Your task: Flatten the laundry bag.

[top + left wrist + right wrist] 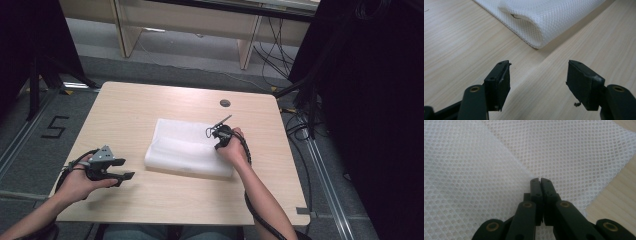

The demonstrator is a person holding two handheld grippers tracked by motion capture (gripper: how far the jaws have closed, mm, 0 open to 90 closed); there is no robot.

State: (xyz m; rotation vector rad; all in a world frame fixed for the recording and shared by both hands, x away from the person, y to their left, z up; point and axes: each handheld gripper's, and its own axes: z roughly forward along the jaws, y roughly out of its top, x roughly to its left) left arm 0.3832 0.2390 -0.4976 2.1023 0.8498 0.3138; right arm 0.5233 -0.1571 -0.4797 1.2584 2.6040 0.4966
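A folded white mesh cloth (185, 145) lies in the middle of the light wooden table (140, 105). My right gripper (218, 145) points down on the cloth's right part. In the right gripper view its jaws (540, 180) stand pressed together at the edge of the cloth's upper layer (474, 157), pinching the mesh. My left gripper (124, 168) is held just above the table near the front left, apart from the cloth. Its jaws (539, 75) are wide apart with nothing between them, and the cloth's rounded folded end (544, 22) lies ahead of them.
A dark round grommet (225, 103) sits in the table behind the cloth. Black cables (300, 130) trail off the table's right side. Dark curtains and stands flank the table, and wooden desk legs (245, 50) stand beyond it.
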